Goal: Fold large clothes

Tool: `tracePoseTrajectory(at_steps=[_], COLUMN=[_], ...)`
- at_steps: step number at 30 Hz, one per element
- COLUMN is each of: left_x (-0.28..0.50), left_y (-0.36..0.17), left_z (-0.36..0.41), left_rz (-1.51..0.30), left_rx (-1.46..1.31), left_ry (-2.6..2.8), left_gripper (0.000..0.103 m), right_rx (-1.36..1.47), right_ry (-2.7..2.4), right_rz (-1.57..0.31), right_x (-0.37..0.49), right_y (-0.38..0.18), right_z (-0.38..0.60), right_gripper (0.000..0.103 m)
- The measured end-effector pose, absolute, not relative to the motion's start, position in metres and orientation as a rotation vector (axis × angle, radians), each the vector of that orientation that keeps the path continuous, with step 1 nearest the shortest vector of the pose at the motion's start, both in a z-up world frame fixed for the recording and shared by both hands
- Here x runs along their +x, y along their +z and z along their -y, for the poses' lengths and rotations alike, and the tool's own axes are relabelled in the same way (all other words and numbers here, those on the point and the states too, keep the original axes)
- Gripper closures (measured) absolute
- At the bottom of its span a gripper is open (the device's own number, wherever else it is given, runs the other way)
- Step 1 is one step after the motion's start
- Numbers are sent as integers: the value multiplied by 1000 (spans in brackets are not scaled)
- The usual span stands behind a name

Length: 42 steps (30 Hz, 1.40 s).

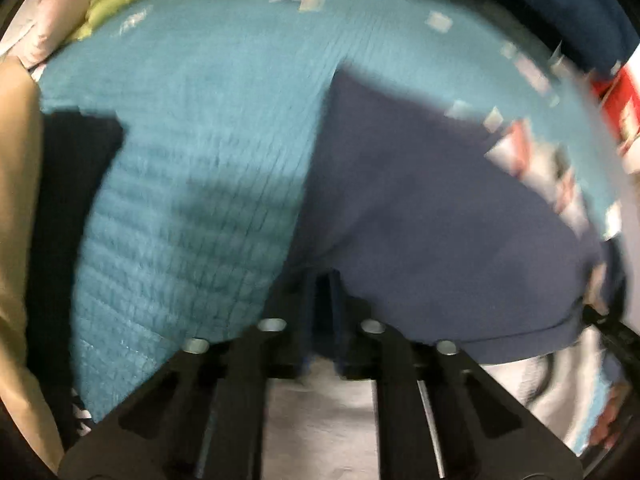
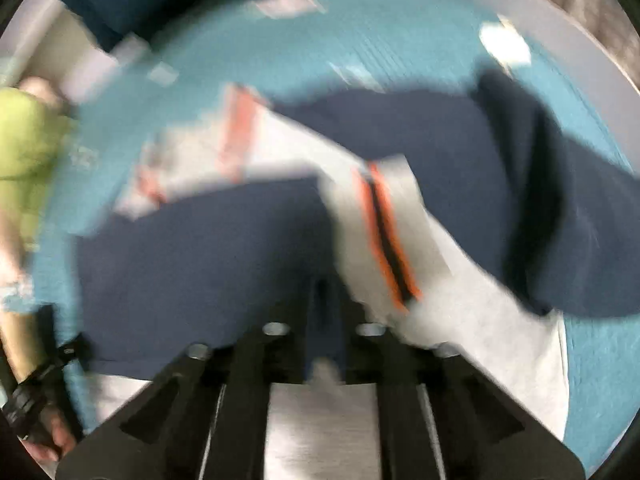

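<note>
Left gripper (image 1: 323,280) and right gripper (image 2: 325,288) both pinched narrowly on an edge of the large navy-and-grey garment (image 1: 420,220), draped over the quilted teal bedspread (image 1: 200,140); bare teal leftward.

The left gripper (image 1: 323,280) points forward and down, its two black fingers drawn close together with navy fabric pinched between them; the right gripper (image 2: 324,292) is set the same way, fingers nearly touching and clamped on cloth; at the left edge of the right wrist view, the person's left hand (image 2: 48,436) wears a black strap, forearm bare.
</note>
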<state>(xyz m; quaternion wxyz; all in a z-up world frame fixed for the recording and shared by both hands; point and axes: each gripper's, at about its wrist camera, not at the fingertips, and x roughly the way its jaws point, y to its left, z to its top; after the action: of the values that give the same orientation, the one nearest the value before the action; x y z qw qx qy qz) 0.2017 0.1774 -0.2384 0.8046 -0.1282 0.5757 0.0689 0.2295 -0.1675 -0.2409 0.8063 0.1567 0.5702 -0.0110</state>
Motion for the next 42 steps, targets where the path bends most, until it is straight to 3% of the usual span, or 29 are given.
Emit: tracePoseTrajectory(at_steps=[7, 12, 20, 24, 28, 30, 36, 42], left_x=[196, 215, 256, 252, 247, 240, 231, 225], left_y=[-228, -186, -235, -243, -245, -245, -245, -222], left_z=[-171, -154, -118, -121, -144, -161, -175, -162], left_rz=[-1232, -1069, -1163, -1124, -1123, -1136, -1131, -1130], left_rx=[-168, -186, -165, -170, -35, -82, -75, -122], left_ry=[173, 49, 43, 38, 178, 168, 180, 173], left_gripper=[100, 99, 100, 101, 101, 101, 101, 100], right_rx=[330, 317, 176, 150, 174, 80, 163, 215], right_ry=[-62, 52, 262, 316, 260, 119, -28, -33], right_rz=[-1242, -1098, -1113, -1143, -1175, -1148, -1152, -1136], right_x=[226, 237, 273, 276, 279, 277, 276, 265], right_y=[-229, -191, -220, -240, -247, -243, -250, -227], right_z=[166, 137, 45, 31, 56, 80, 140, 137], right_gripper=[103, 100, 100, 100, 103, 103, 103, 100])
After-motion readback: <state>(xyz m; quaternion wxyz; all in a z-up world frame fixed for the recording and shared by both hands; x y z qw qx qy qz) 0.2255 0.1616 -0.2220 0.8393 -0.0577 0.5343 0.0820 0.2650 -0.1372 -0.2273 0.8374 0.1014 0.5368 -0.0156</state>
